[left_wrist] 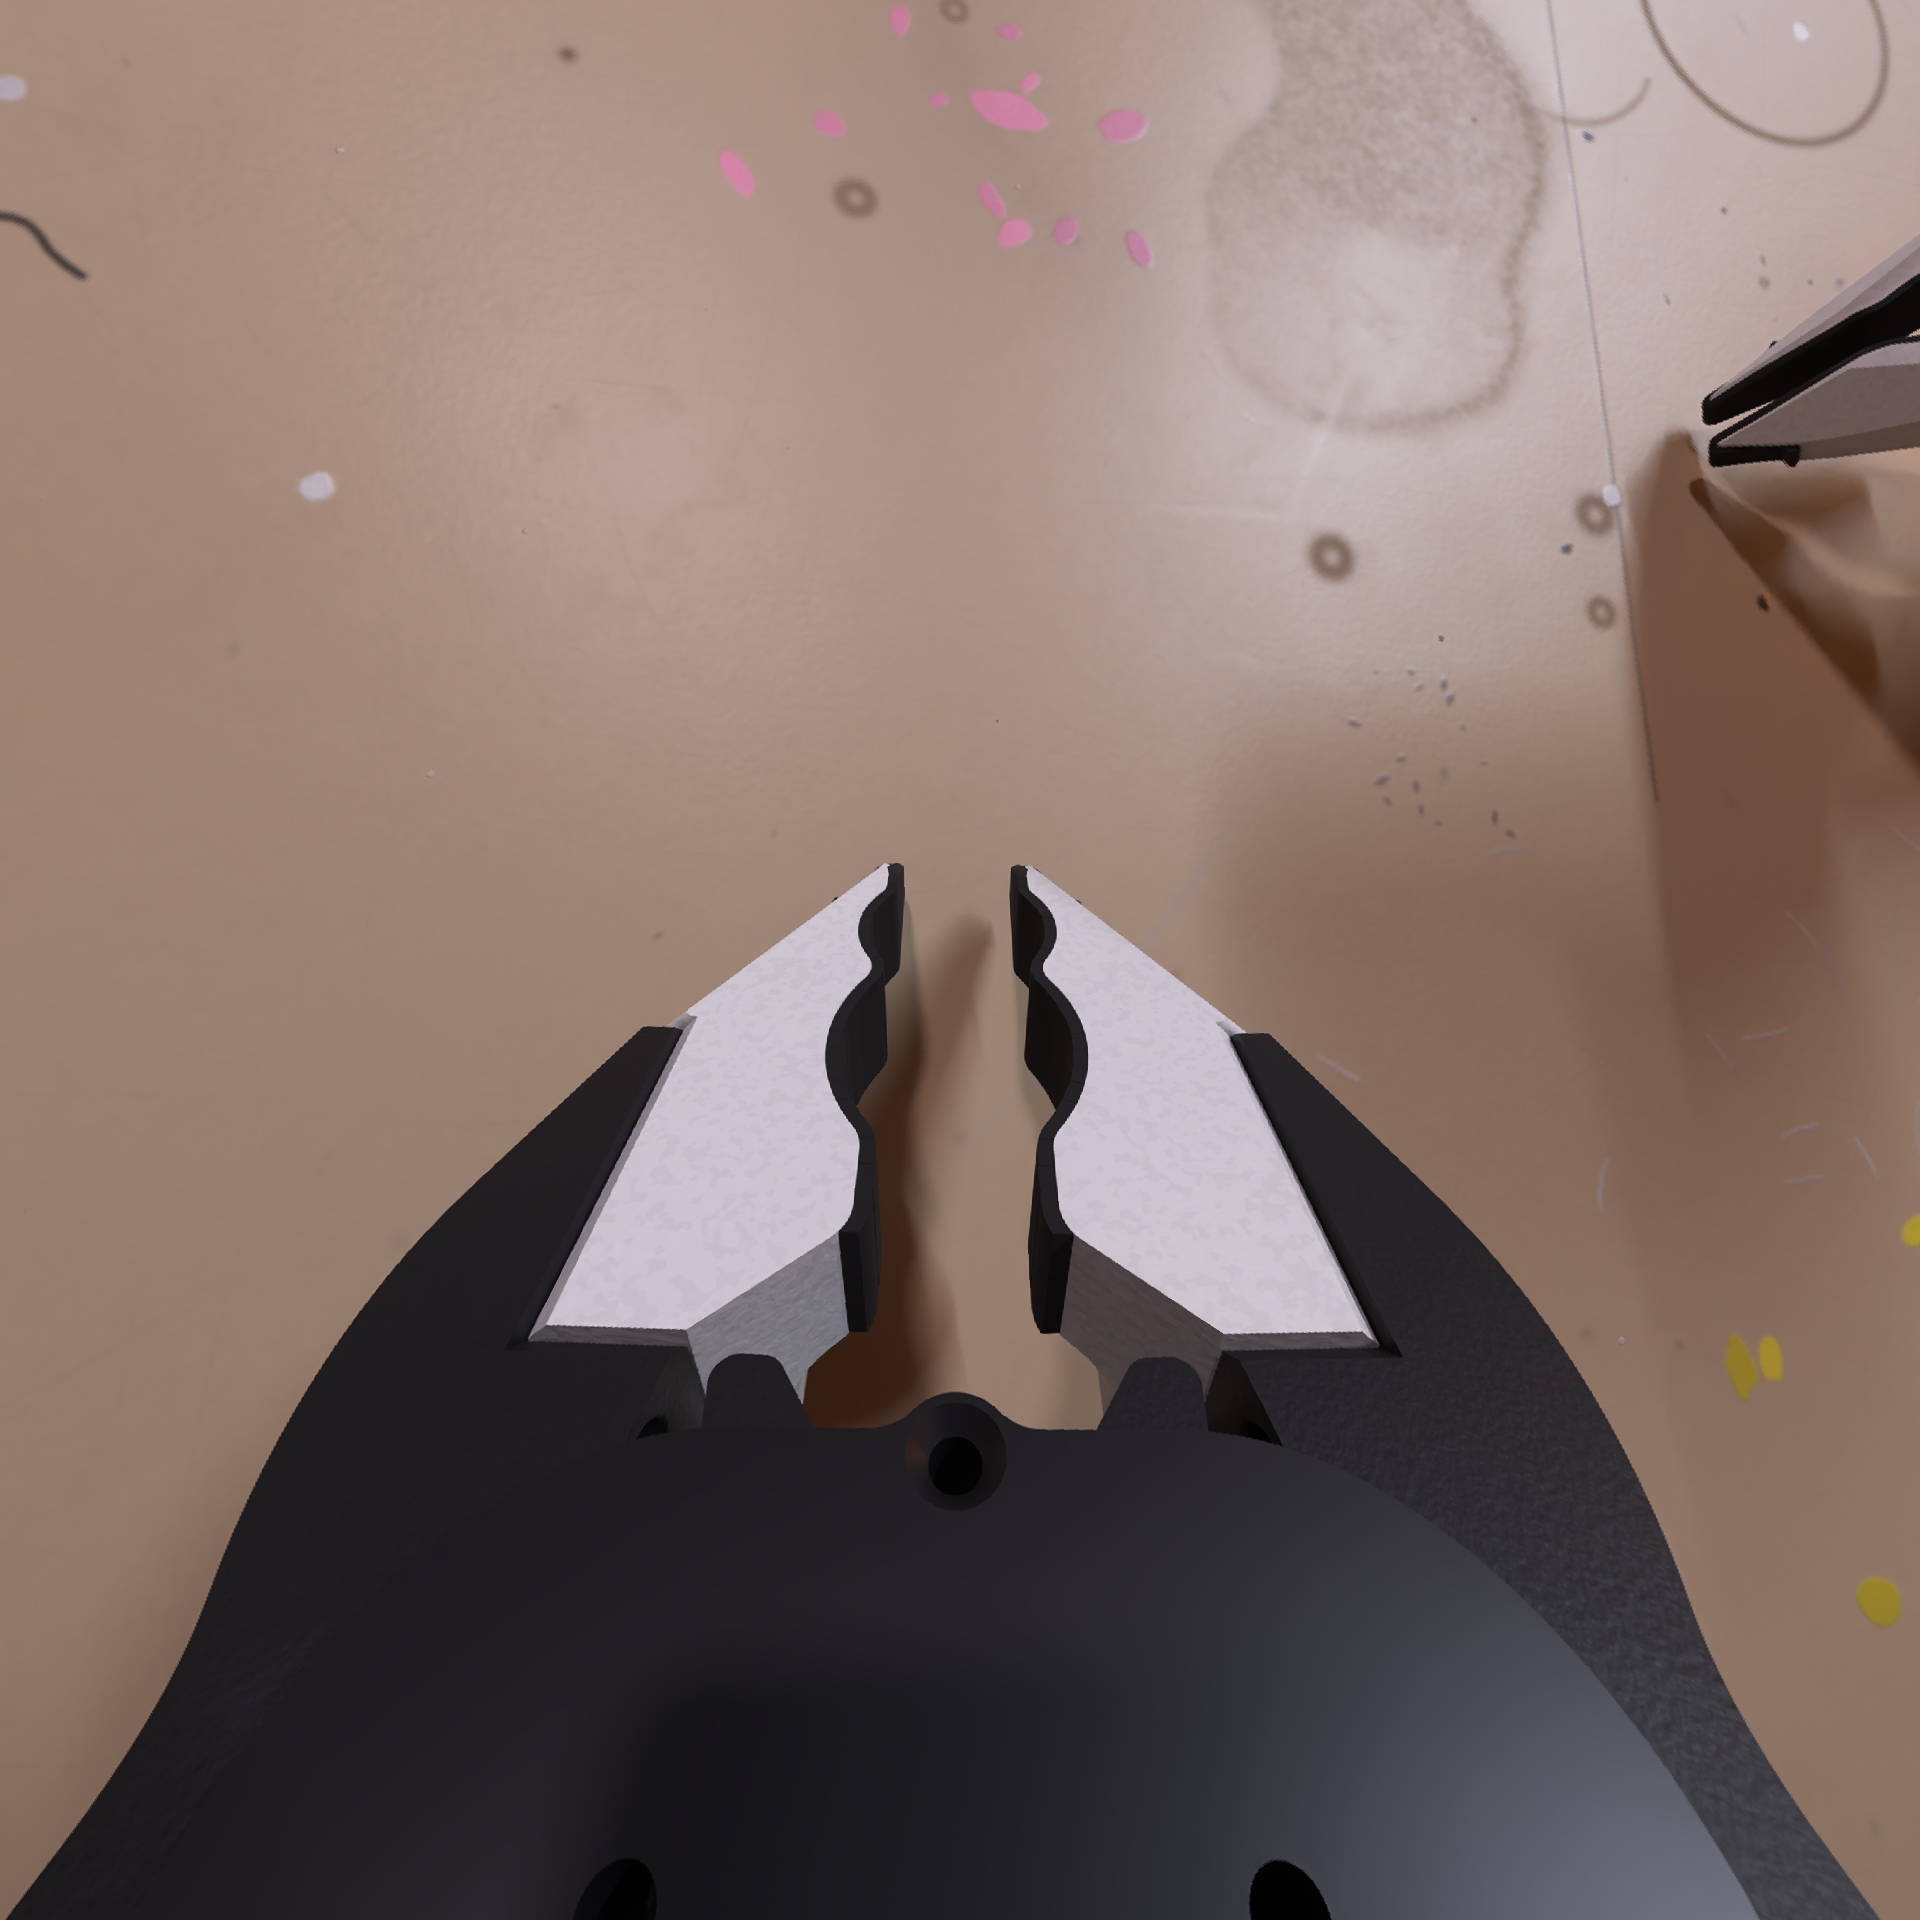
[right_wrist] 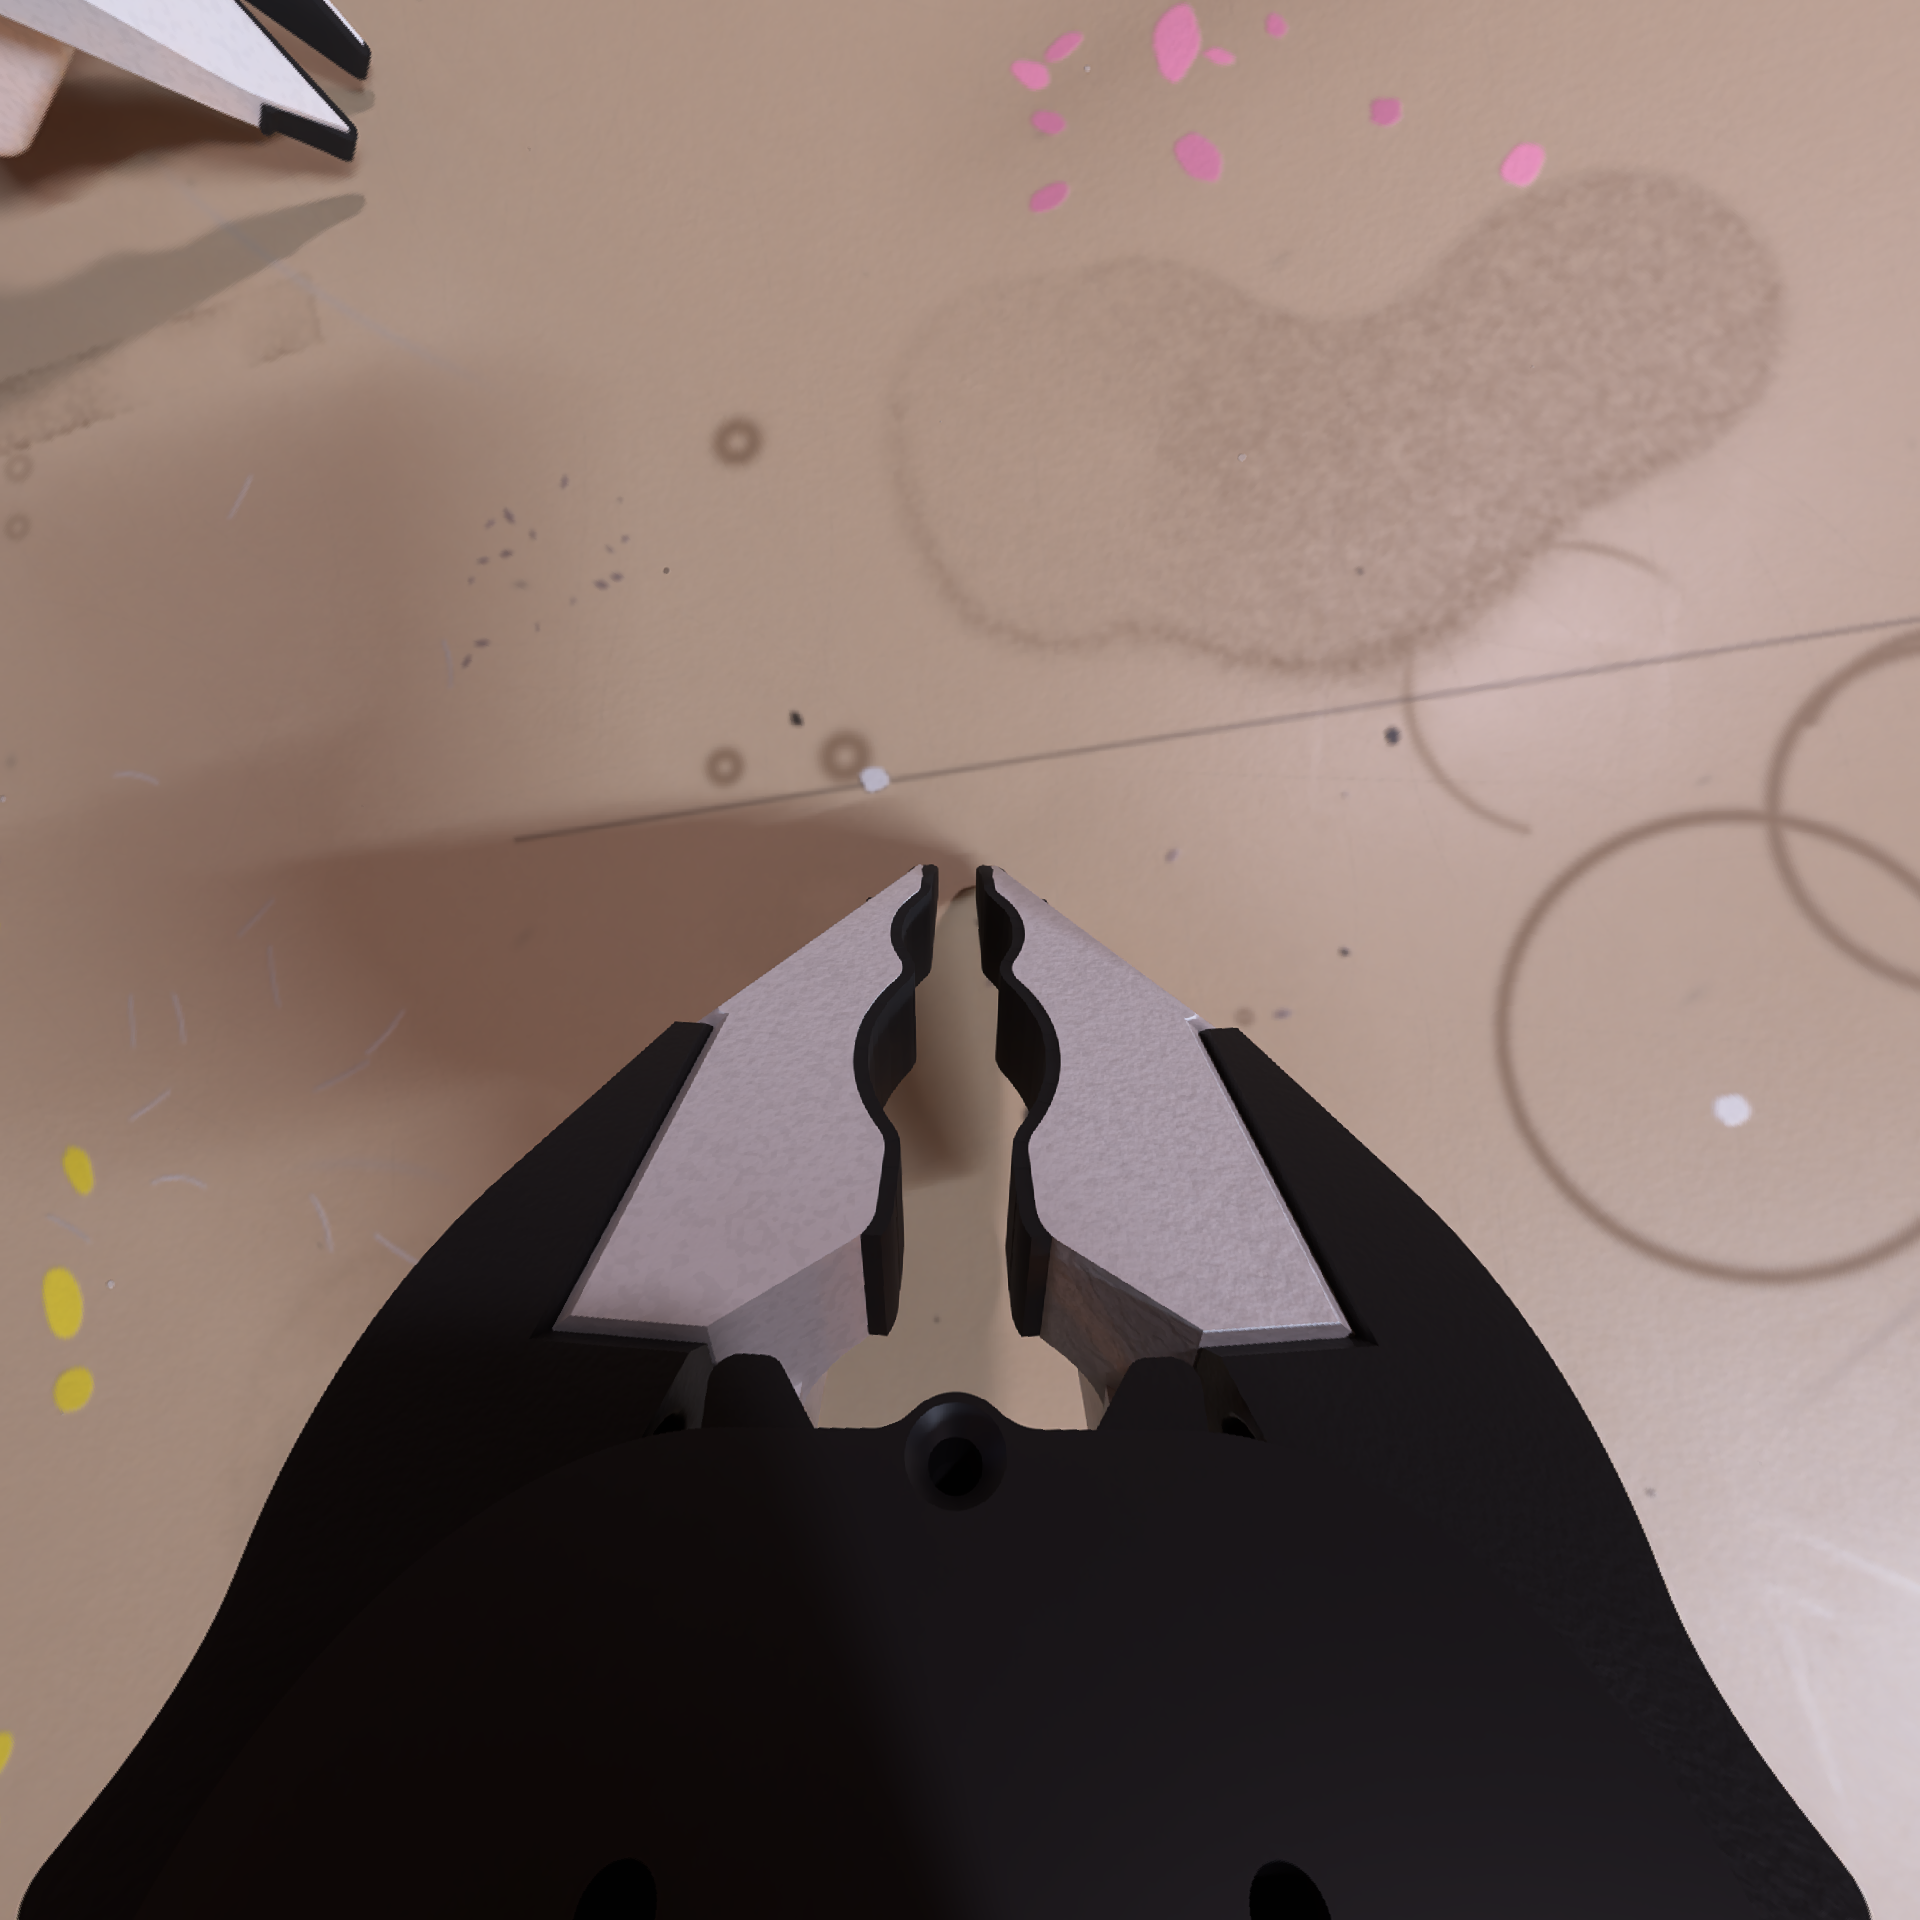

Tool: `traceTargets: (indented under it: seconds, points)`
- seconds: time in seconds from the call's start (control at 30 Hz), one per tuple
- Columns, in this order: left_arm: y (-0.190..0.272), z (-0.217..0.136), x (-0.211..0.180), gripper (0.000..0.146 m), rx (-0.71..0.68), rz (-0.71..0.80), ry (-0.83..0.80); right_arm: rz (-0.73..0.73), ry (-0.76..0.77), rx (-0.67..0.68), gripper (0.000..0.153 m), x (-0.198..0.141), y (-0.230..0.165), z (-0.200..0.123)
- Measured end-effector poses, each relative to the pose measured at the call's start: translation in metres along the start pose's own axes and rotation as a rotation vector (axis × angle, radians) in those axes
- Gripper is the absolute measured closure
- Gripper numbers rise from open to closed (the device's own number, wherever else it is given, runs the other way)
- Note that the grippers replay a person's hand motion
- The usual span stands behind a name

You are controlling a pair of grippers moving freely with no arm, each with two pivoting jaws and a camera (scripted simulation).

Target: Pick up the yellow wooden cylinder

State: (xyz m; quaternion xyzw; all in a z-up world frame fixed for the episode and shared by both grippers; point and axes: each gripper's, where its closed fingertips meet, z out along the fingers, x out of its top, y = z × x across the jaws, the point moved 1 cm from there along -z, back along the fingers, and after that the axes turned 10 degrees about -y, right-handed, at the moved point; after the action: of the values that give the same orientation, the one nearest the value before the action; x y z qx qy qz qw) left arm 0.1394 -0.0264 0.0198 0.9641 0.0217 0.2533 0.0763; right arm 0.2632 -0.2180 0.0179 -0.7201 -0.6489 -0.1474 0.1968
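Note:
In the right wrist view my right gripper [right_wrist: 956,873] has its jaws drawn close on a pale yellowish wooden piece [right_wrist: 954,1195], the cylinder. It fills the narrow gap along the fingers, and most of it is hidden by them. In the left wrist view my left gripper [left_wrist: 957,873] is open by a small gap and empty, with only bare table between its fingers. The right gripper's tips [left_wrist: 1725,426] show at the right edge there, above their shadow. The left gripper's tips [right_wrist: 348,99] show in the top left corner of the right wrist view.
The beige tabletop [left_wrist: 520,623] bears pink paint flecks [left_wrist: 1006,108], a greyish stain [right_wrist: 1351,436], brown ring marks [right_wrist: 1714,1039] and yellow spots [right_wrist: 62,1299]. A thin dark line [right_wrist: 1247,717] runs across it.

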Motion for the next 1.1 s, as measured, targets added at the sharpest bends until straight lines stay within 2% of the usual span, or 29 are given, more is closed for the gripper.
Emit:
traceTargets:
  seconds: [0.17,0.4,0.53,0.8,1.1]
  points:
    - [0.002,0.002,0.003,0.126,-0.003,0.006,0.001,0.022,0.034,0.012,0.138,-0.001,-0.002,-0.003]
    - [0.004,0.0,0.002,0.126,0.022,0.024,-0.01,0.015,0.165,-0.019,0.138,0.004,-0.004,-0.023]
    - [0.003,-0.004,0.0,0.125,0.083,0.047,-0.01,0.036,0.234,-0.026,0.138,0.001,-0.002,-0.026]
    - [-0.018,-0.015,-0.007,0.125,0.201,0.033,0.007,0.053,0.206,-0.011,0.137,0.002,0.001,-0.013]
    - [-0.025,-0.008,-0.006,0.125,0.099,-0.046,0.032,0.045,0.116,-0.04,0.136,-0.003,0.006,-0.002]
